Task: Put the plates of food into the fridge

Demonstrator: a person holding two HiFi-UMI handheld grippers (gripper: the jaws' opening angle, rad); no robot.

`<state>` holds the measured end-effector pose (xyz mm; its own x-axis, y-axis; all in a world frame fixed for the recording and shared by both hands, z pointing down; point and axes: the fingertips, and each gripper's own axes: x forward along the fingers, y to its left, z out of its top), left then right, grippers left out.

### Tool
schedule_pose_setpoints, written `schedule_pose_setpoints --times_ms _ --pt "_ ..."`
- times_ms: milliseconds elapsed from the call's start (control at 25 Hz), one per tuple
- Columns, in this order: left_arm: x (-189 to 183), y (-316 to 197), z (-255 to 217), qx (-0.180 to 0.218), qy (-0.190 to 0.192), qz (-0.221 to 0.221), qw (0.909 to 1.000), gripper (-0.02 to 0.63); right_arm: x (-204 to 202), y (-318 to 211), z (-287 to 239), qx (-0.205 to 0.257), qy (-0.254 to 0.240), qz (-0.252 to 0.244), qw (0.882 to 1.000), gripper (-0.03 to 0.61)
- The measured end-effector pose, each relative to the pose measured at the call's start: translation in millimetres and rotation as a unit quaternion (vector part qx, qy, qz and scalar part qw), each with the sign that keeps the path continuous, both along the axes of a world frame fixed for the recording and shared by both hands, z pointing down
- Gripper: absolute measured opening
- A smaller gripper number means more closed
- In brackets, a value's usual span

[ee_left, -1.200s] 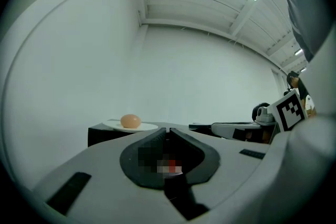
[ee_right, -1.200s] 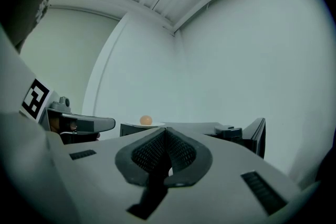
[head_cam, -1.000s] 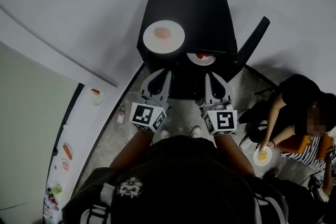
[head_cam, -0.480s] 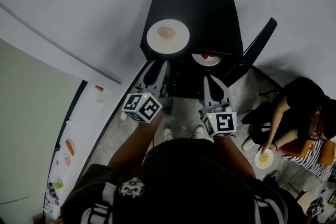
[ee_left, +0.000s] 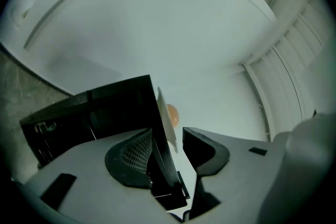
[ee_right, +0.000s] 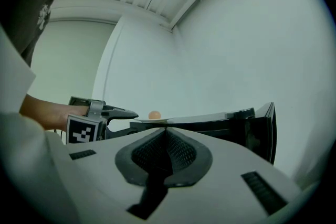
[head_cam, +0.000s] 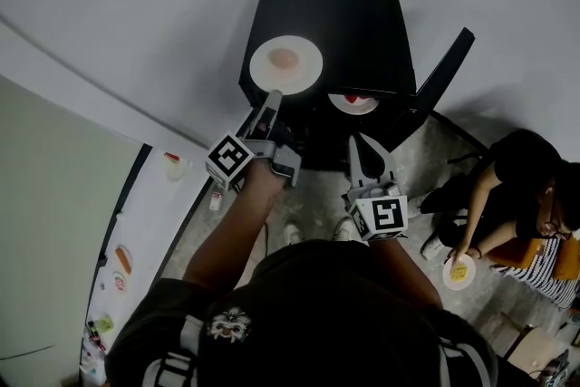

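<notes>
A white plate with an orange piece of food lies on top of the small black fridge, near its front left corner. My left gripper is rolled on its side at that corner. Its jaws have just been opening, and the plate's rim stands between them with a gap to one pad. A second plate with red food sits inside the fridge, whose door hangs open to the right. My right gripper is shut and empty in front of the fridge; its own view shows the left gripper at the plate.
A person sits on the floor at the right with a plate of yellow food. At the left runs a white counter with several small plates of food, and a small bottle stands on the floor beside it.
My left gripper has rolled onto its side, moved forward to the fridge's front left corner and opened round the plate's rim. The right gripper has stayed in place, shut.
</notes>
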<state>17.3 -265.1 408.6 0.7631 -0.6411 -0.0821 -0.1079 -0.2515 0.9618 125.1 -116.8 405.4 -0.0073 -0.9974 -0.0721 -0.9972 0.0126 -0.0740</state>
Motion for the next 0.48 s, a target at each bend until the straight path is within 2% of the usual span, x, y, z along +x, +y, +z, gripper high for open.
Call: schedule_pose_setpoints --times_ms 80,200,480 --pt "2.9 -3.5 5.5 -0.034 0.018 0.0 0.9993 0.175 0.4 2.5 2.2 -0.003 0.001 0.0 1.0 0.026" --pt "4.5 -9.6 12.5 -0.066 0.023 -0.009 0.9975 0.175 1.2 4.4 2.5 -0.004 -0.001 0.004 1.0 0.026" --pt "6.5 -16.5 10.9 -0.111 0.043 -0.024 0.9926 0.173 5.1 10.6 9.0 -0.014 -0.011 0.009 1.0 0.026"
